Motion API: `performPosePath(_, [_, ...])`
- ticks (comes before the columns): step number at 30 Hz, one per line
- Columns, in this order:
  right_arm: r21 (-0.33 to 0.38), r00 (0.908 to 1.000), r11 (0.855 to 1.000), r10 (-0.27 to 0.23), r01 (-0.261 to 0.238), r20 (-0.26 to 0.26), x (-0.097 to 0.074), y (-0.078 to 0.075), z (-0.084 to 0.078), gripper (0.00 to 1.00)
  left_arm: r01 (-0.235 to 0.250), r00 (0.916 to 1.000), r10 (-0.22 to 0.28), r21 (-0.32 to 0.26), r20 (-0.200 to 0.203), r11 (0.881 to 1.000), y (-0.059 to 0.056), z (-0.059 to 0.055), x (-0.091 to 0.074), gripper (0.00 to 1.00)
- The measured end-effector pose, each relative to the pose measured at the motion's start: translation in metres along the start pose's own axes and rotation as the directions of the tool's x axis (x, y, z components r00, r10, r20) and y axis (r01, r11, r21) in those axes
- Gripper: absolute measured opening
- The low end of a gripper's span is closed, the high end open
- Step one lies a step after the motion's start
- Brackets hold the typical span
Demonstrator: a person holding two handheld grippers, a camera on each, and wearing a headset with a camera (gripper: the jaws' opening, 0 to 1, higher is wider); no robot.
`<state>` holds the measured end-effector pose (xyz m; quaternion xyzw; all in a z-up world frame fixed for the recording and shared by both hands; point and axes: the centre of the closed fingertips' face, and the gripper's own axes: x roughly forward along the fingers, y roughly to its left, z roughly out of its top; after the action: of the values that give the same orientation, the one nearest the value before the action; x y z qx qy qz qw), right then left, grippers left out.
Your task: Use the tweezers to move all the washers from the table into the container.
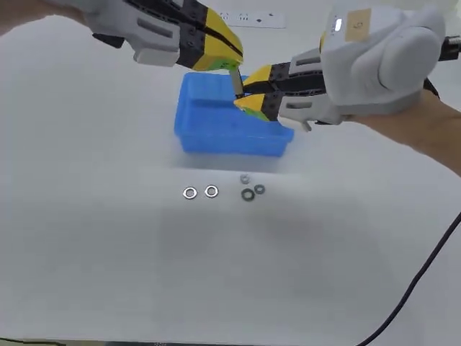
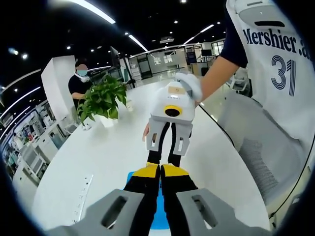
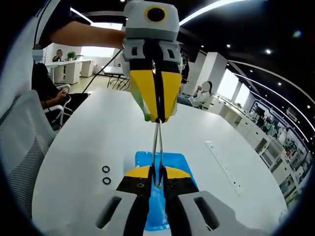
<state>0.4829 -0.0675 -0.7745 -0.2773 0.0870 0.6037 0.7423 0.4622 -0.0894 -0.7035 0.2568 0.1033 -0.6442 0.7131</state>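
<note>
At 11 o'clock of the head view, the left claw (image 1: 234, 63) is clamped on the tweezers (image 1: 238, 81). The right claw (image 1: 245, 91) pinches them too, above the blue container (image 1: 209, 133). Five washers (image 1: 211, 191) lie on the tabletop (image 1: 108, 252) at the container's 6 o'clock.

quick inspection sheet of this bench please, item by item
surface: white table, plain top
job's things: blue container; five washers loose on the table in front of it; tweezers
clutter: nothing seen
grippers: left gripper and right gripper both shut on the tweezers, above the container
cables: black cable at the near right; power strip at the far edge
surroundings: open office, potted plant, seated people
</note>
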Motion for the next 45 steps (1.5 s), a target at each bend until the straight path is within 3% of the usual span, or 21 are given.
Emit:
performPosePath(8, [0.038,0.9994,0.999,0.008,-0.007,-0.033,0.019,-0.009,-0.026,0.10,-0.004,0.9997,0.003,-0.041,-0.026,0.999,0.013,-0.023,0.014,0.05])
performPosePath(12, [0.094,0.9988,0.996,0.011,-0.007,-0.048,0.028,-0.014,-0.040,0.10,0.000,0.9993,-0.002,-0.070,-0.037,0.998,0.019,-0.034,0.021,0.05])
performPosePath(21, [0.153,0.9949,0.988,0.034,-0.020,-0.095,0.040,-0.012,-0.061,0.10,0.009,0.9979,-0.018,-0.128,-0.062,0.992,0.022,-0.055,0.036,0.05])
performPosePath(27, [0.172,0.9921,0.985,0.048,-0.028,-0.116,0.042,-0.006,-0.067,0.10,0.018,0.9969,-0.029,-0.146,-0.074,0.989,0.019,-0.062,0.040,0.05])
performPosePath(45, [0.185,0.9904,0.983,0.030,-0.005,-0.135,0.040,-0.005,-0.068,0.11,0.018,0.9959,-0.030,-0.143,-0.085,0.990,0.022,-0.065,0.045,0.05])
